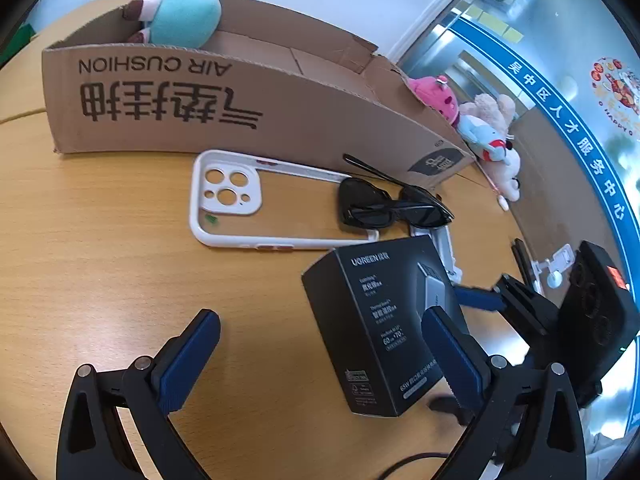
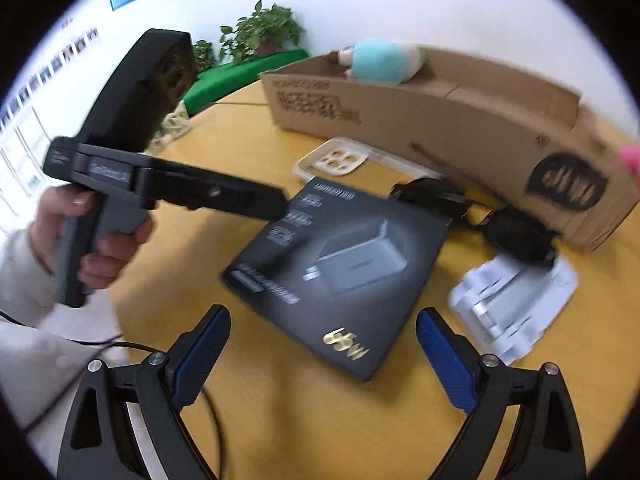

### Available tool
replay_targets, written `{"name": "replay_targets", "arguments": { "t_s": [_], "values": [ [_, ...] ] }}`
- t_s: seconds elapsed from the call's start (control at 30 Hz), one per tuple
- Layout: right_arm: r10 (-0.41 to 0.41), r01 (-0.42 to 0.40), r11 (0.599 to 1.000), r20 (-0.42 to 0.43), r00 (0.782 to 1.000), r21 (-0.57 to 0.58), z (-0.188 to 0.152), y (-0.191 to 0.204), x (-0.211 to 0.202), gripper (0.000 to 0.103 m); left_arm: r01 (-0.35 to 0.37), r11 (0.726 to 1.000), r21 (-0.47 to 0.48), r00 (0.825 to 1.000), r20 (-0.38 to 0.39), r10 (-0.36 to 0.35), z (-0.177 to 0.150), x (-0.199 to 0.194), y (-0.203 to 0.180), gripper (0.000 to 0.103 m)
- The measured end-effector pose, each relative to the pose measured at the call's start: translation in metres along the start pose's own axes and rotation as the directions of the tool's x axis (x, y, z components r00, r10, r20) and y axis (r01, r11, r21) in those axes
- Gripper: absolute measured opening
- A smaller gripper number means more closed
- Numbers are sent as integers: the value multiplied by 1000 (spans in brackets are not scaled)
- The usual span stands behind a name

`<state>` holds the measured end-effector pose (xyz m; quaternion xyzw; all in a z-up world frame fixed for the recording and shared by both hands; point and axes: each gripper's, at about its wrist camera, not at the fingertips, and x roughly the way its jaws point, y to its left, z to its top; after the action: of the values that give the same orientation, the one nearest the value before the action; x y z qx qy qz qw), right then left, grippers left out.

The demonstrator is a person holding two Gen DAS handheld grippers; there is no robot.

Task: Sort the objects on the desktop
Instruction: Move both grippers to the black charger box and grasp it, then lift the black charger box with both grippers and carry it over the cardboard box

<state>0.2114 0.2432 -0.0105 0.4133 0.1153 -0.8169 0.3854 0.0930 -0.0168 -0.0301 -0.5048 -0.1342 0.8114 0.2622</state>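
Observation:
A black UGREEN charger box [image 1: 372,328] lies on the wooden table; it also shows in the right wrist view [image 2: 340,272]. My left gripper [image 1: 320,332] is open, its right finger over the box's right side. My right gripper [image 2: 324,328] is open just in front of the box's near corner; it shows from the side in the left wrist view [image 1: 480,300]. Black sunglasses [image 1: 384,204] and a white phone case [image 1: 240,200] lie beyond the box. A teal plush [image 1: 180,14] sits in the cardboard box [image 1: 240,108].
A white folding stand [image 2: 516,304] lies right of the charger box. Pink and white plush toys [image 1: 472,124] lie past the carton's right end. A black cable [image 2: 192,384] runs along the near table edge. A potted plant [image 2: 264,28] stands behind.

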Motion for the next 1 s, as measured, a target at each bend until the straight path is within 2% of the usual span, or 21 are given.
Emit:
{"name": "replay_targets", "arguments": {
  "t_s": [0.07, 0.13, 0.23, 0.27, 0.3, 0.33, 0.37, 0.53, 0.7, 0.87, 1.0],
  "values": [
    [-34, 34, 999, -18, 999, 10, -2, -2, 7, 98, 13, 1000, 2, 1000, -11, -13, -1, 6, -1, 100],
    [-36, 37, 999, -60, 998, 16, -4, -1, 17, 98, 27, 1000, -7, 999, -30, -28, -1, 12, -2, 99],
    [-64, 64, 998, -66, 996, 3, -3, 5, 24, 98, 22, 1000, 22, 1000, -11, -22, -3, 12, -7, 95],
    [-64, 65, 998, -63, 996, 17, -3, 4, 23, 98, 27, 999, 29, 1000, -12, -27, -4, 13, -8, 83],
    [-52, 54, 998, -60, 997, 38, -1, 2, 24, 96, 44, 999, 31, 999, -16, -43, -4, 14, -9, 76],
    [-38, 41, 998, -55, 998, 50, 0, 3, 24, 94, 103, 995, 12, 994, -29, -102, -4, 16, -8, 63],
    [-38, 41, 998, -53, 998, 49, 1, 4, 25, 92, 125, 992, -1, 991, -37, -125, -5, 19, -8, 62],
    [-70, 70, 997, -63, 996, 11, 2, 8, 24, 87, 51, 997, 63, 998, 18, -52, -7, 4, -25, 58],
    [-65, 65, 998, 1, 998, -16, 14, 17, 6, 86, 8, 996, 88, 997, 72, -15, 3, -30, -37, 52],
    [-64, 67, 997, 79, 995, -28, 35, 21, -9, 85, -44, 994, 103, 991, 128, 31, 25, -60, -46, 48],
    [-92, 101, 993, 129, 987, -64, 61, 16, -20, 85, -62, 988, 140, 981, 191, 35, 55, -75, -50, 47]
  ]
}}
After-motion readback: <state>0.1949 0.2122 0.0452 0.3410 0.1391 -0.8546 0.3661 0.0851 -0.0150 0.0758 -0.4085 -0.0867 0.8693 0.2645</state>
